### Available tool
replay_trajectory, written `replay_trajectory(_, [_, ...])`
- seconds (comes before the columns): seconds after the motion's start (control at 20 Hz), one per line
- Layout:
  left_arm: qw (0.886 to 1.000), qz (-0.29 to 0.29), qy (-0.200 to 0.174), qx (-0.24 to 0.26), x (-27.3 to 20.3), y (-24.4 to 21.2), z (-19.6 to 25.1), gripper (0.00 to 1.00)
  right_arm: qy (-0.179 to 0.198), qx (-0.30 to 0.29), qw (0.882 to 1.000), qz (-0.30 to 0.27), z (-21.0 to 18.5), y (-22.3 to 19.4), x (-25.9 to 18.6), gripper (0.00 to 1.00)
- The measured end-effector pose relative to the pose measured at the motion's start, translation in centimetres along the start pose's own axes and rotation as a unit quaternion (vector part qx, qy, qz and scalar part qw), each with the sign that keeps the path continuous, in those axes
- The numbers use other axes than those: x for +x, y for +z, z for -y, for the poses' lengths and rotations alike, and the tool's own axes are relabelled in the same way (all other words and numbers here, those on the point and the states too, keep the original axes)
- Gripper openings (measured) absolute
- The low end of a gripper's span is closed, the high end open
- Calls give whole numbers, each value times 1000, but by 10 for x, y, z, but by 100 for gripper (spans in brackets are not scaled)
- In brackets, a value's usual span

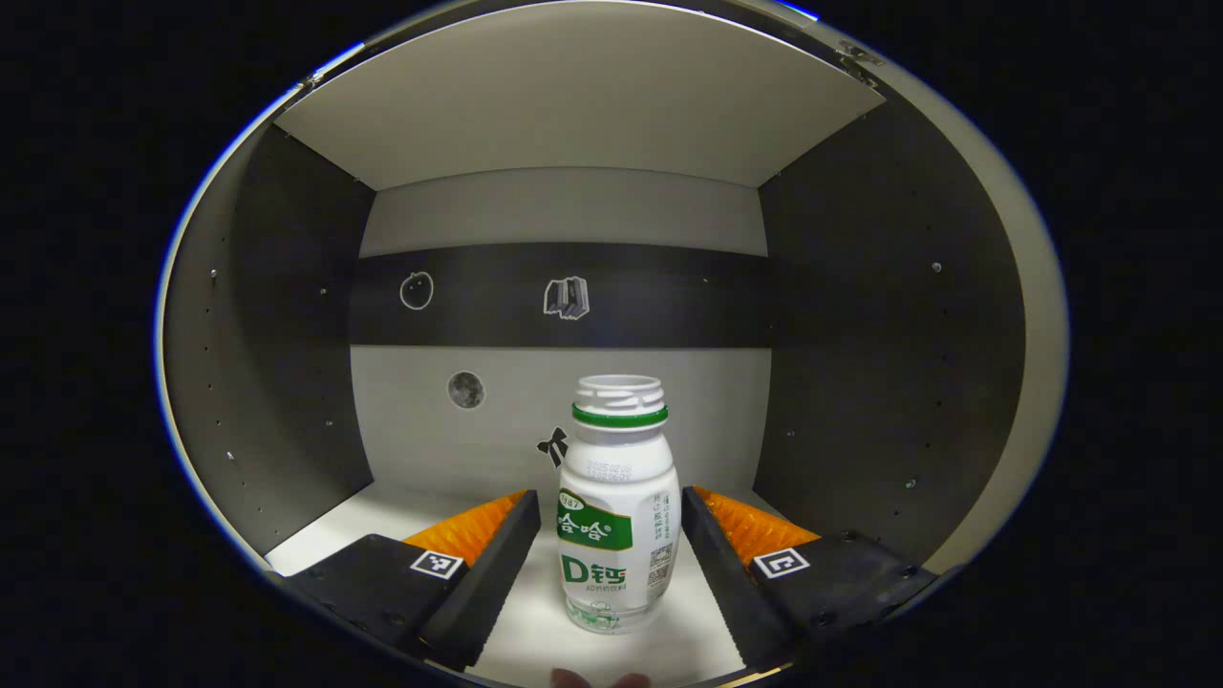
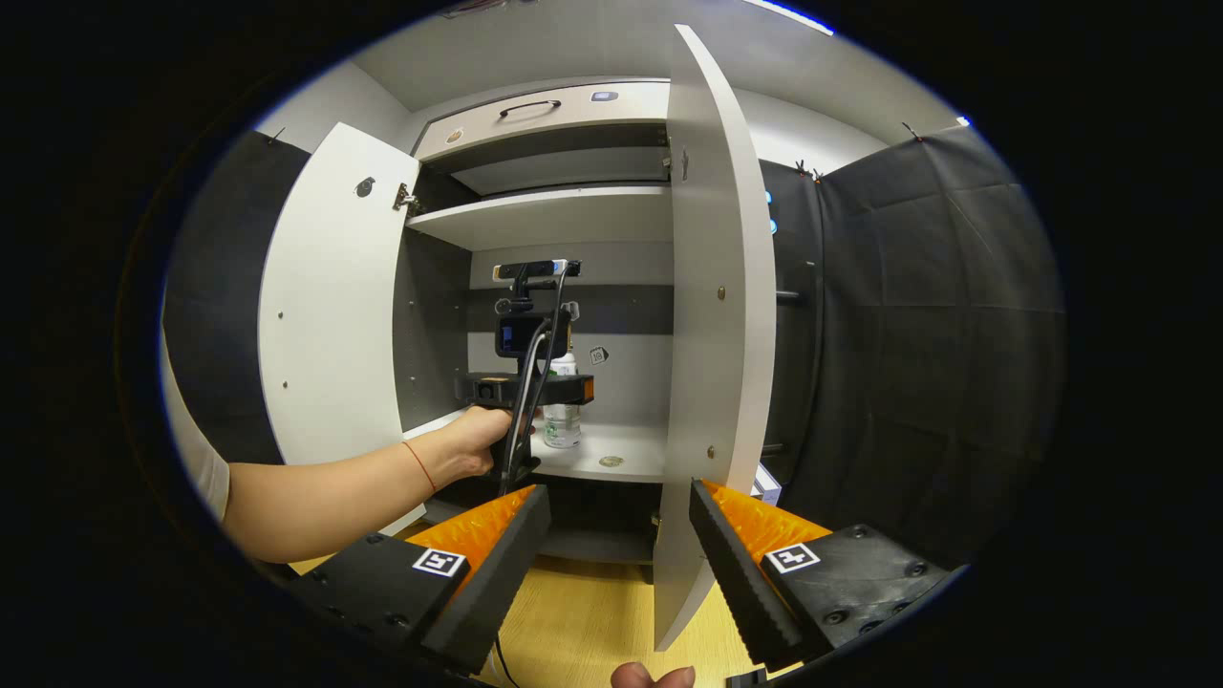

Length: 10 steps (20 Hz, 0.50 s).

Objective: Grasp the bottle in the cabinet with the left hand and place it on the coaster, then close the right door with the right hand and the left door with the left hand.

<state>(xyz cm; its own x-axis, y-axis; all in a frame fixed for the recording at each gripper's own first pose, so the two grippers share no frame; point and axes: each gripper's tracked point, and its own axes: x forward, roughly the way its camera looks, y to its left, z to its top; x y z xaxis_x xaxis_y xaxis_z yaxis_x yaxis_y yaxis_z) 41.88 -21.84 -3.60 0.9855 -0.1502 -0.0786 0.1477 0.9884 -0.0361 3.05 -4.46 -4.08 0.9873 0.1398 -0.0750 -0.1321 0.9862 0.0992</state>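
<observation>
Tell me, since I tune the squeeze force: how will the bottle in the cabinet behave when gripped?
The bottle looks like thin plastic, so it may flex under a hard squeeze. It stands upright, taller than wide, so a one-sided nudge could tip it. The left gripper straddles it, open; its smooth label may be somewhat slippery.

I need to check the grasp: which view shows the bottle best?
The left gripper view: the bottle stands upright, close and whole between the open left claw fingers. In the right gripper view it is small, partly hidden behind that gripper.
</observation>
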Motion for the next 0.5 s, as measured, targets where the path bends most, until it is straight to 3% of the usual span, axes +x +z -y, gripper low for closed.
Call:
replay_trajectory(0.1, [1000,-4,1,-1,3,-4,0,93,2,-5,1000,0,-2,-2,3,97])
replay_trajectory(0.2, [1000,-1,-5,-10,4,-3,2,76,5,-4,1000,-1,-3,-2,4,98])
replay_trajectory(0.5, [1000,11,-18,-22,-7,7,0,74,0,-1,1000,6,0,5,0,98])
